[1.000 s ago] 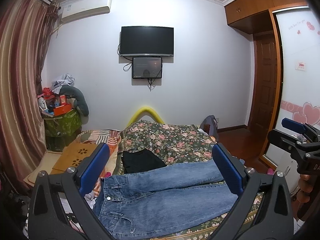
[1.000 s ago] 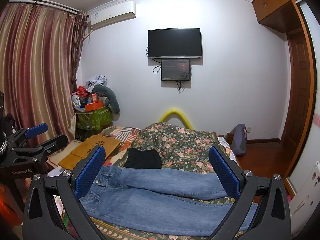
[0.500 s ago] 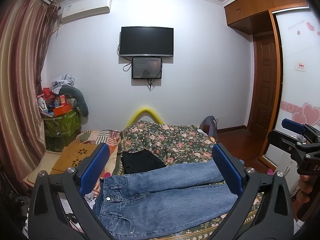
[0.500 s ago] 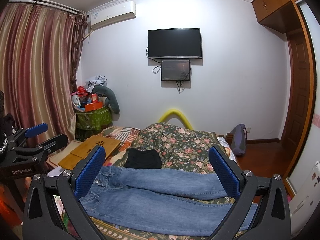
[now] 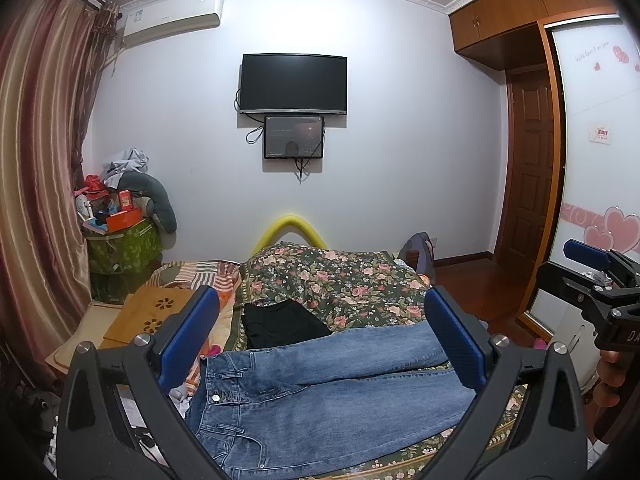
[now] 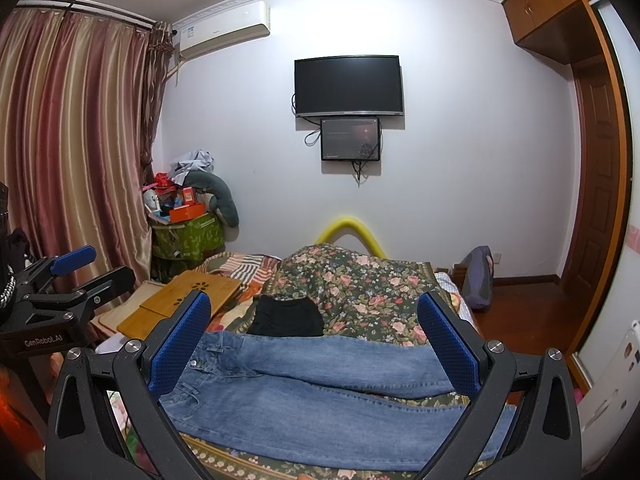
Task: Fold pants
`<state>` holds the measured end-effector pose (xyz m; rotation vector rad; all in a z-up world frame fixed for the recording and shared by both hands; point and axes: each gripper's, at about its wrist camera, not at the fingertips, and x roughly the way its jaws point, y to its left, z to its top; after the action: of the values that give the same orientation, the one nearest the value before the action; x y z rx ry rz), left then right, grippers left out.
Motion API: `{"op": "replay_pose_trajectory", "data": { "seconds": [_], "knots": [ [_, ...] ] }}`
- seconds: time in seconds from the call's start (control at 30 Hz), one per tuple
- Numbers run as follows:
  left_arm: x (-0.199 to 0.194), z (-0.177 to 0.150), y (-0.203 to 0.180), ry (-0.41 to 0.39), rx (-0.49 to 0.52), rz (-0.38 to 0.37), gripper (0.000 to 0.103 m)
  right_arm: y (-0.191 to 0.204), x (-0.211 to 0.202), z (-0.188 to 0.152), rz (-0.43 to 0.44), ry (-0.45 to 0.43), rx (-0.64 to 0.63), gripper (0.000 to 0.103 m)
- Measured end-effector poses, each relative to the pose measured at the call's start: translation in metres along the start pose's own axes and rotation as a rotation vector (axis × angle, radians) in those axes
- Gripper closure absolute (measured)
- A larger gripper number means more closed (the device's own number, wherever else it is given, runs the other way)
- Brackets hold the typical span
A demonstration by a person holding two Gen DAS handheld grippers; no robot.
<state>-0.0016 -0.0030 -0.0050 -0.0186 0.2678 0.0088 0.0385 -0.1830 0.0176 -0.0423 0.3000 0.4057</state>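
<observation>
Blue jeans (image 5: 320,396) lie flat across the near end of a bed with a floral cover (image 5: 340,280), waistband to the left, legs running right. My left gripper (image 5: 320,336) hovers open above them, its blue pads (image 5: 188,336) wide apart and holding nothing. In the right wrist view the same jeans (image 6: 320,392) stretch across the bed, and my right gripper (image 6: 316,340) is open above them too, empty. Each gripper shows at the edge of the other's view: the right one (image 5: 600,276), the left one (image 6: 68,280).
A folded black garment (image 5: 280,324) lies on the bed just behind the jeans. Wooden lap desks (image 6: 188,300) sit on the bed's left side. A cluttered green box (image 5: 124,248) and curtains stand left; a wardrobe (image 5: 592,160) and door right. A TV (image 5: 294,84) hangs on the far wall.
</observation>
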Motion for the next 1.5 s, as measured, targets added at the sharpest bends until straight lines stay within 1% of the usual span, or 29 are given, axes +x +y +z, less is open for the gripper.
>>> {"op": "replay_pose_trajectory", "data": {
  "seconds": [0.37,0.7,0.87,0.97,1.07,1.13,1.23,1.27,1.37,1.4,1.47,1.5],
  "knots": [
    [0.004,-0.003,0.004,0.014,-0.017,-0.016,0.0,-0.002,0.0,0.0,-0.001,0.0,-0.003,0.0],
    [0.02,-0.006,0.012,0.042,-0.042,-0.013,0.0,-0.006,0.01,-0.007,-0.007,0.021,0.004,0.0],
    [0.038,-0.009,0.023,0.048,-0.041,0.037,0.0,-0.008,0.025,-0.011,-0.004,0.048,0.001,0.0],
    [0.053,-0.013,0.032,0.066,-0.049,0.063,0.0,-0.016,0.042,-0.017,0.008,0.092,0.012,0.0],
    [0.078,-0.02,0.05,0.092,-0.064,0.084,0.0,-0.028,0.063,-0.025,-0.009,0.141,0.036,0.0],
    [0.091,-0.026,0.059,0.092,-0.053,0.103,0.0,-0.037,0.078,-0.031,-0.008,0.172,0.056,0.0],
    [0.115,-0.037,0.074,0.098,-0.021,0.158,0.0,-0.048,0.1,-0.04,-0.015,0.206,0.065,0.0],
    [0.126,-0.04,0.08,0.112,-0.009,0.176,0.0,-0.05,0.105,-0.043,-0.026,0.215,0.061,0.0],
    [0.164,-0.054,0.102,0.174,0.015,0.192,0.0,-0.062,0.131,-0.055,-0.055,0.256,0.05,0.0],
    [0.17,-0.057,0.106,0.184,0.011,0.199,0.0,-0.066,0.139,-0.06,-0.061,0.276,0.053,0.0],
    [0.195,-0.067,0.129,0.223,-0.016,0.211,0.0,-0.075,0.157,-0.07,-0.062,0.314,0.06,0.0],
    [0.2,-0.07,0.136,0.234,-0.024,0.215,0.0,-0.081,0.167,-0.074,-0.061,0.334,0.065,0.0]
  ]
}}
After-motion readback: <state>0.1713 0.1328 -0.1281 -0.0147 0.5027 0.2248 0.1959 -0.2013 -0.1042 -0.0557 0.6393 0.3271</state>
